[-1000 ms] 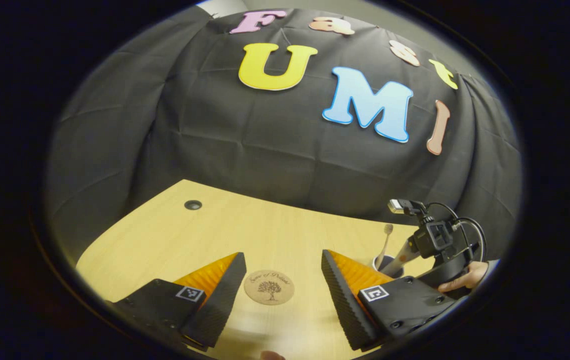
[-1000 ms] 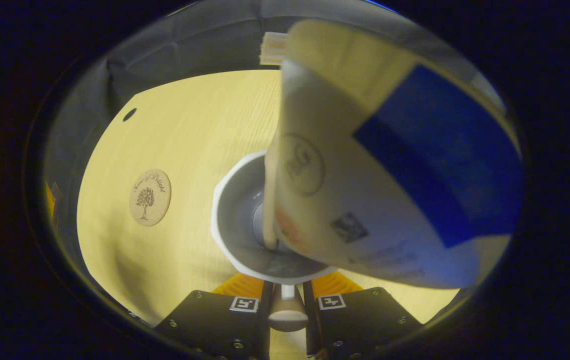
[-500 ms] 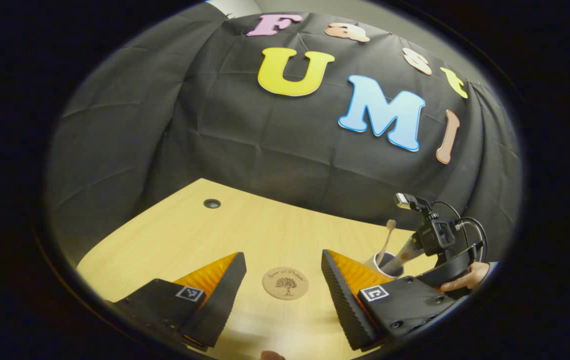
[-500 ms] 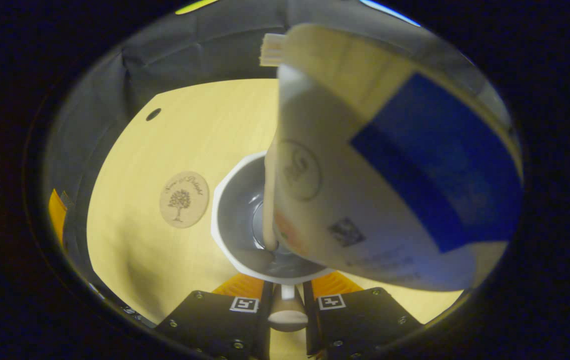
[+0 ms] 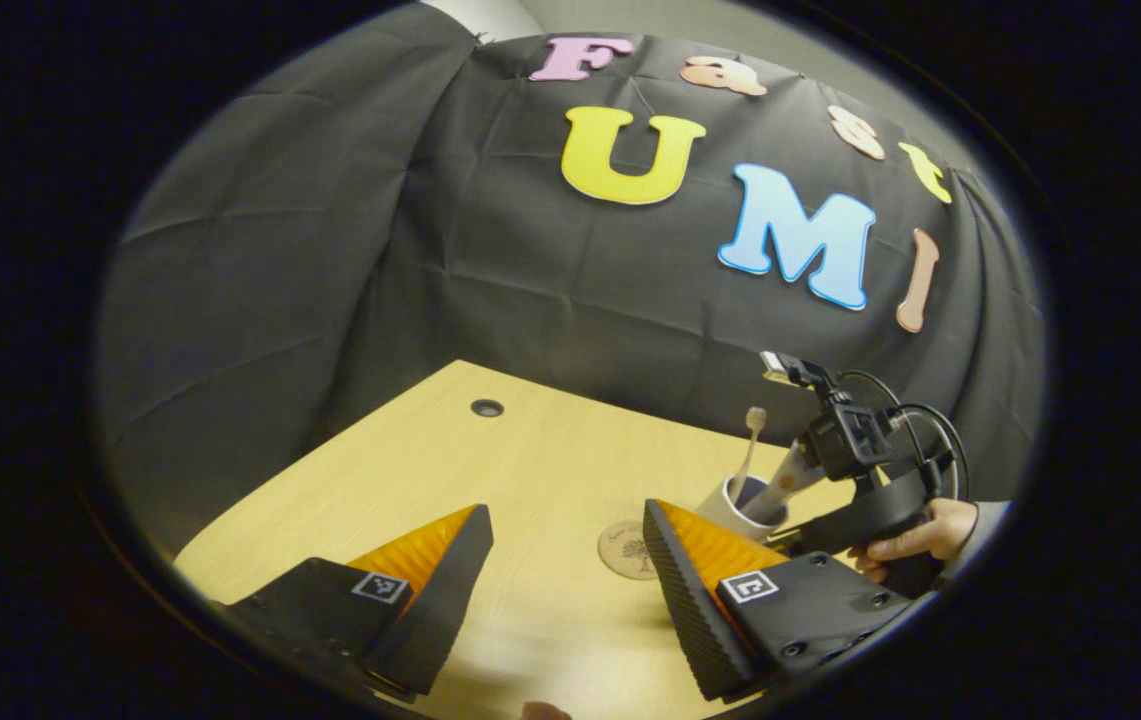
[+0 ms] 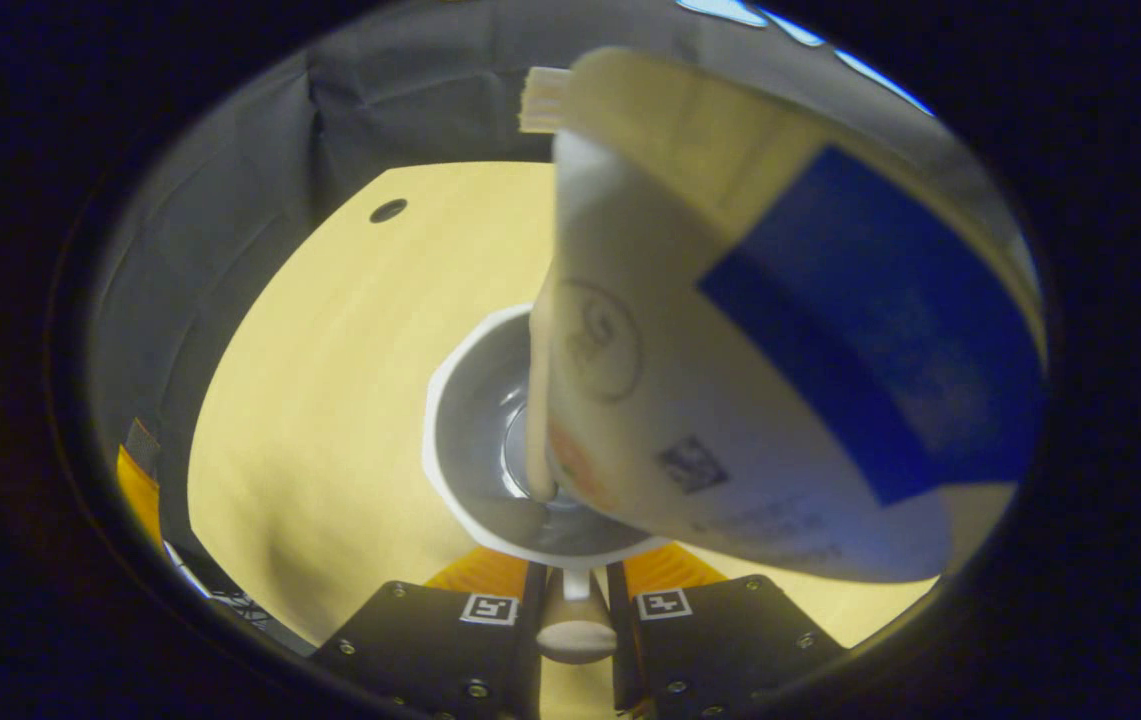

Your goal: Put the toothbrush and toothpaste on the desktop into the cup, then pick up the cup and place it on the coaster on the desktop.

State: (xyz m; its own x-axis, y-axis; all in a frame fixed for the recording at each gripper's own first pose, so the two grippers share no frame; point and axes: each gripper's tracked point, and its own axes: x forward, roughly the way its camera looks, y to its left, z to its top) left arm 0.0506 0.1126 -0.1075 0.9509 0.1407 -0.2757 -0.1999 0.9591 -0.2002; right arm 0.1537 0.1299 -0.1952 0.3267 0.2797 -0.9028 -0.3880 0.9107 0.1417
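A white cup (image 5: 727, 503) holds a toothbrush (image 5: 747, 450) and a toothpaste tube (image 5: 780, 478). It is just right of and behind the round cork coaster (image 5: 622, 546); I cannot tell whether it touches the desk. My right gripper (image 5: 788, 533) is shut on the cup's handle. In the right gripper view I look down into the cup (image 6: 475, 430). The white and blue toothpaste tube (image 6: 730, 350) and the toothbrush (image 6: 543, 98) lean toward the camera, and the right gripper (image 6: 575, 600) clamps the handle. My left gripper (image 5: 570, 580) hangs open over the desk in front of the coaster.
The light wooden desk (image 5: 490, 480) has a cable hole (image 5: 486, 407) at its far left. The black cloth wall stands behind it. A hand (image 5: 915, 540) holds the right gripper at the right edge.
The right gripper has carried the cup left toward the coaster, which has slid out of sight under the cup in the right gripper view. The left gripper has drifted left, still open.
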